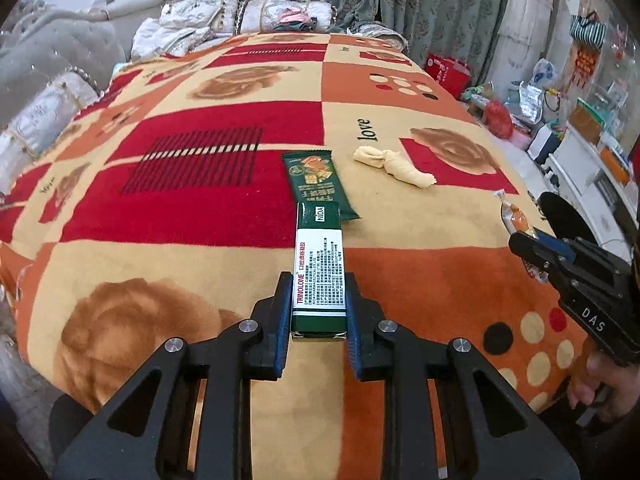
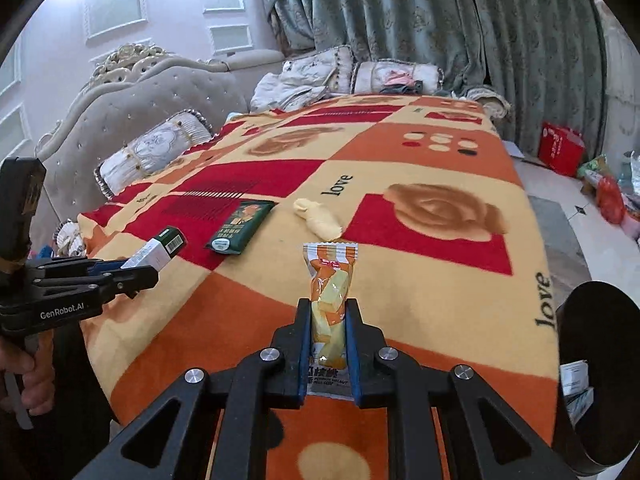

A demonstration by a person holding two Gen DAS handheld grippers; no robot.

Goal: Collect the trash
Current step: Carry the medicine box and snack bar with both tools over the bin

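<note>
Both hands are loaded: the left gripper (image 1: 318,312) pinches a green and white box (image 1: 319,268) by one end, and the right gripper (image 2: 329,344) pinches an orange snack packet (image 2: 330,300), both above the near edge of the bed (image 1: 400,280). The slick packet could slide out, held only by its lower part. A green wrapper (image 1: 316,182) and crumpled tissue (image 1: 394,166) lie mid-bed, easy to forget. The black bin (image 2: 600,380) sits past the right corner.

The left gripper (image 1: 318,312) is clamping a green-and-white box (image 1: 319,270) above the blanket (image 1: 200,216). A green wrapper (image 1: 316,184) and a yellow wad (image 1: 394,167) are lying beyond it. The right gripper (image 1: 520,240) is pinching an orange packet (image 1: 516,216) at right.
</note>
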